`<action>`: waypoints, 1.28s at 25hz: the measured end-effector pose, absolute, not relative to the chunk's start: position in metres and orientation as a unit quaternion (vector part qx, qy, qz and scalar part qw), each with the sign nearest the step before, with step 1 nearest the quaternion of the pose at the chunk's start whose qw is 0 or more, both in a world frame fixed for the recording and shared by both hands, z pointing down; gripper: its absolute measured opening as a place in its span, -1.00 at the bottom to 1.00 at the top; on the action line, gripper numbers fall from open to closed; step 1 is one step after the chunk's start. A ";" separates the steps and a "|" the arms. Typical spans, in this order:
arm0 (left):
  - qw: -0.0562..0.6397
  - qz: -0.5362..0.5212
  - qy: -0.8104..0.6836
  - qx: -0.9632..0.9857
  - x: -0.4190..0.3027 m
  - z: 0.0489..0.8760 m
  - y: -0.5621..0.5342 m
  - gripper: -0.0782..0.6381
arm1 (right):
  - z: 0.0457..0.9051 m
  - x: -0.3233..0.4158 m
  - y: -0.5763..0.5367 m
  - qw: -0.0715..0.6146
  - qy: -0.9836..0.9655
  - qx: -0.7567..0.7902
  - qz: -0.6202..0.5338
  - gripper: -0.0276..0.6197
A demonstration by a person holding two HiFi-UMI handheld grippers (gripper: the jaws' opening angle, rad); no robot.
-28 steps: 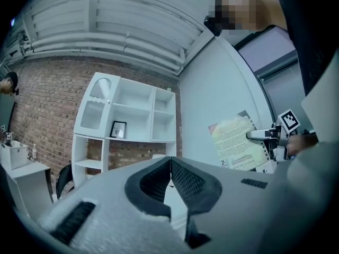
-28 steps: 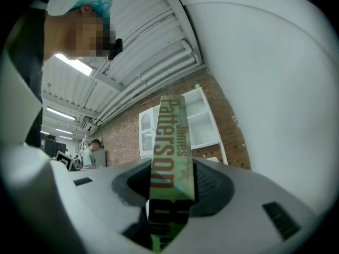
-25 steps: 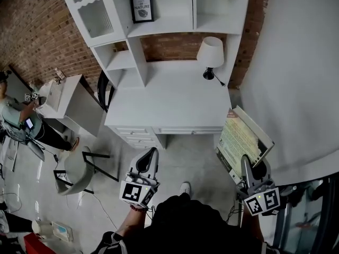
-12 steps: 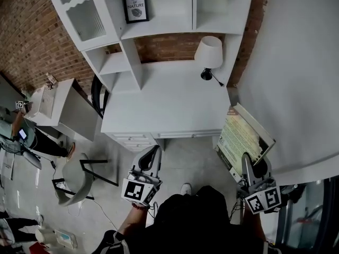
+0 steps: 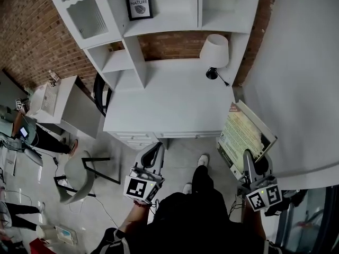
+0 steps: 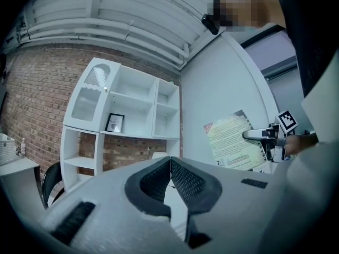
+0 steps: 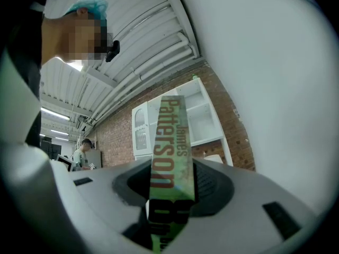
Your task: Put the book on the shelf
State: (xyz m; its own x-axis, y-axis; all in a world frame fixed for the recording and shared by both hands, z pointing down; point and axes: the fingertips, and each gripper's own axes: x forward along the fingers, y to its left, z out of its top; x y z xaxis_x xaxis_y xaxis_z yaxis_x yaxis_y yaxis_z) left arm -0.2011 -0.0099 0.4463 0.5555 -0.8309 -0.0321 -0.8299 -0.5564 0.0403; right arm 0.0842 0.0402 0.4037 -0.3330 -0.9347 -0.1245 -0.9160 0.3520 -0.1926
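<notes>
The head view looks steeply down from above the person, with the bench [image 5: 169,102] and shelf unit [image 5: 164,25] at 12 o'clock. Both gripper views sit close behind their jaws, facing level toward that shelf unit. The left gripper view catches the right tool [image 6: 249,135] at 3 o'clock.

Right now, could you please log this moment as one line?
right gripper: shut on green book | left gripper: shut, empty | white shelf unit: ahead, book not placed

White desk [image 5: 159,102] bears lamp [image 5: 214,51]; shelf [image 5: 169,24] above (framed print [image 5: 140,4], probably leaning).
</notes>
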 end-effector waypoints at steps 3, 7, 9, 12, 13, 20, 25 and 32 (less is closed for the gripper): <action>0.012 -0.025 -0.479 0.877 -0.207 0.447 -0.021 -0.73 | 0.404 0.081 0.028 0.112 0.816 -0.565 -0.046 -0.41; 0.010 -0.021 -0.476 0.879 -0.205 0.447 -0.034 -0.73 | 0.406 0.081 0.012 0.116 0.816 -0.564 -0.048 -0.41; 0.010 -0.022 -0.476 0.879 -0.204 0.445 -0.042 -0.73 | 0.407 0.082 0.004 0.114 0.816 -0.565 -0.052 -0.41; 0.014 -0.020 -0.476 0.879 -0.203 0.447 -0.058 -0.73 | 0.409 0.083 -0.012 0.110 0.817 -0.564 -0.057 -0.41; 0.014 -0.019 -0.476 0.879 -0.201 0.448 -0.063 -0.73 | 0.410 0.083 -0.018 0.110 0.817 -0.563 -0.058 -0.41; 0.024 -0.015 -0.477 0.878 -0.189 0.451 -0.107 -0.73 | 0.411 0.092 -0.070 0.111 0.821 -0.557 -0.061 -0.41; 0.018 -0.007 -0.471 0.882 -0.174 0.451 -0.153 -0.73 | 0.404 0.102 -0.113 0.113 0.823 -0.553 -0.058 -0.41; 0.007 -0.010 -0.463 0.886 -0.143 0.432 -0.218 -0.73 | 0.396 0.129 -0.175 0.119 0.821 -0.555 -0.055 -0.41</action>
